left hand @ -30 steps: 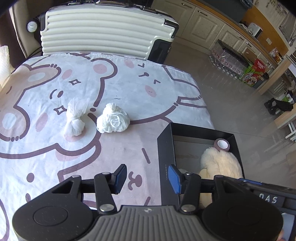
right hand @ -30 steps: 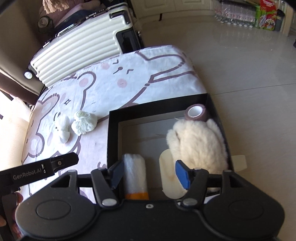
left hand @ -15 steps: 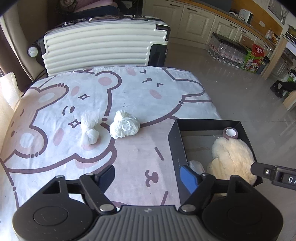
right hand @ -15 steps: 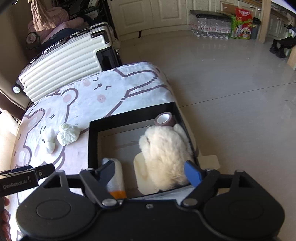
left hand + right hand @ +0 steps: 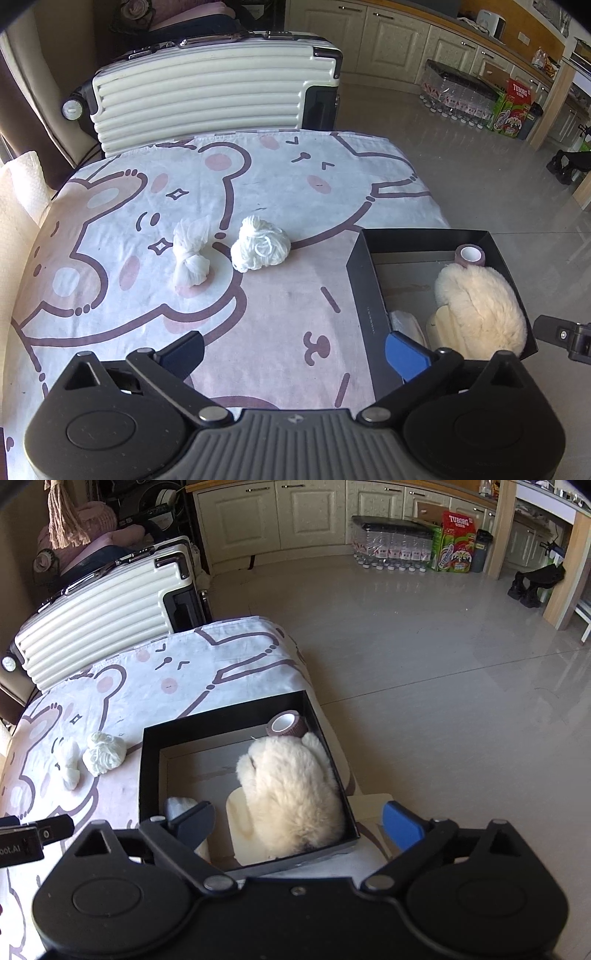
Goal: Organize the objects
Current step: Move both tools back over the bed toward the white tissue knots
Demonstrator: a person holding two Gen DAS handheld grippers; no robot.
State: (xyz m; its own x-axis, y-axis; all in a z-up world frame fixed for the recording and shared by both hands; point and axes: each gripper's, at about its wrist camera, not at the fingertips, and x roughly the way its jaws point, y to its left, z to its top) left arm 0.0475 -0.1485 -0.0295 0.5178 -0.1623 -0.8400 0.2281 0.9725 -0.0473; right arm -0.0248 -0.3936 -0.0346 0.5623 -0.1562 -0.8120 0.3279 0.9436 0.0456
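A white yarn ball (image 5: pixel 260 248) (image 5: pixel 104 757) and a knotted white mesh pouch (image 5: pixel 190 256) (image 5: pixel 69 764) lie on the bear-print cloth (image 5: pixel 277 177). A black box (image 5: pixel 364 295) (image 5: pixel 149 775) at the table's right edge holds a fluffy cream mitten (image 5: pixel 480 306) (image 5: pixel 291 794), a brown tape roll (image 5: pixel 470 254) (image 5: pixel 288 724), a cream flat piece (image 5: pixel 240 818) and a white roll (image 5: pixel 404 323). My left gripper (image 5: pixel 293 350) is open and empty above the cloth, near the box's left wall. My right gripper (image 5: pixel 299 818) is open and empty above the box's near side.
A cream ribbed suitcase (image 5: pixel 207 96) (image 5: pixel 103 613) stands behind the table. The tiled floor (image 5: pixel 424 664) lies to the right, with bottle packs and a red and green carton (image 5: pixel 456 541) by the cabinets. A cream towel (image 5: pixel 18 199) sits at the left edge.
Both grippers have pulled back and upward from the box and opened wider. The white roll lies in the box. The yarn and pouch have not moved.
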